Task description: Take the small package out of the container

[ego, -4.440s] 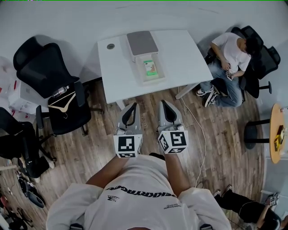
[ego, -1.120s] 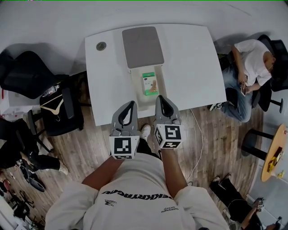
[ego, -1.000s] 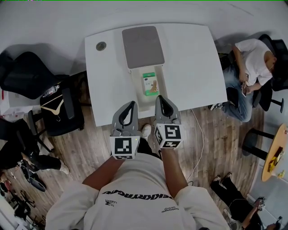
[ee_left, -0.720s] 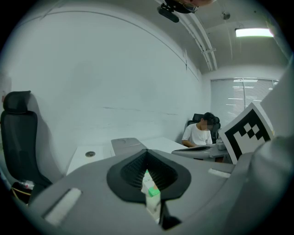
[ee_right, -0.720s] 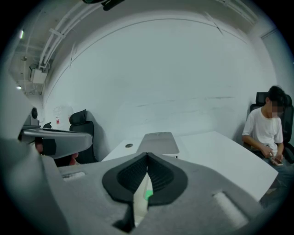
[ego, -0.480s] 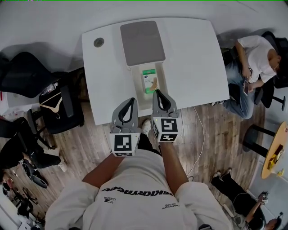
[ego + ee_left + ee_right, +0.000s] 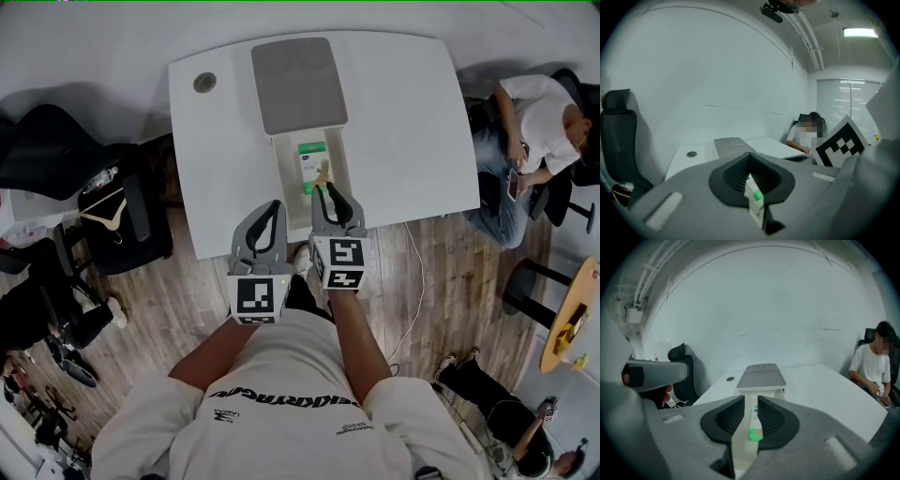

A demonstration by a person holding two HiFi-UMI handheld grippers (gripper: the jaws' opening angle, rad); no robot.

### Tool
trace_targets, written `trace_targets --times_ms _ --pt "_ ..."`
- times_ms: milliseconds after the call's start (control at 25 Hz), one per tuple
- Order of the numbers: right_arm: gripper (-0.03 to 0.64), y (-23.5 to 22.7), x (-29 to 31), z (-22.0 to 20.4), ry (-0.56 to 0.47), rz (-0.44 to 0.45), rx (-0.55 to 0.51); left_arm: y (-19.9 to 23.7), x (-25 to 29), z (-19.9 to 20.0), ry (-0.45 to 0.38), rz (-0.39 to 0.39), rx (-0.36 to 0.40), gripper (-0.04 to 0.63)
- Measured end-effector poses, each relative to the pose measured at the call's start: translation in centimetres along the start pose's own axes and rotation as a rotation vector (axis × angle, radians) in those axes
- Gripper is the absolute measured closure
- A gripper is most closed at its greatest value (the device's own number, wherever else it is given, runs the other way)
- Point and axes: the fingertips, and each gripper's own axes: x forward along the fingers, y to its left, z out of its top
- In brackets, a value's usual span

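A small green and white package [image 7: 312,165] lies inside a narrow white container [image 7: 282,178] on the white table [image 7: 403,122]. The container's grey lid [image 7: 298,82] rests across its far end. My right gripper [image 7: 336,195] hovers over the container's near end, just short of the package. Its jaws are opening, and nothing is pressed between them. In the right gripper view, the package [image 7: 755,431] shows through the narrow gap of that gripper [image 7: 750,399]. My left gripper [image 7: 274,206] is shut and empty, held back at the table's front edge.
A round grommet [image 7: 204,82] sits in the table's far left corner. Black office chairs [image 7: 56,159] stand to the left. A seated person [image 7: 539,112] is at the right. A white cable [image 7: 412,281] runs over the wooden floor.
The view has closed in on the table. My right gripper has moved forward over the container's near end and its jaws have parted slightly. The left gripper has stayed back, still shut.
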Motion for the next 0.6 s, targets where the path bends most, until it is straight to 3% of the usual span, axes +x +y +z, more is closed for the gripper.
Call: trace_targets --times_ms 600 --pt "0.456 -1.4 3.1 -2.6 0.105 0.000 0.032 0.2 0.1 -0.7 0.015 -0.001 -0.010 0.592"
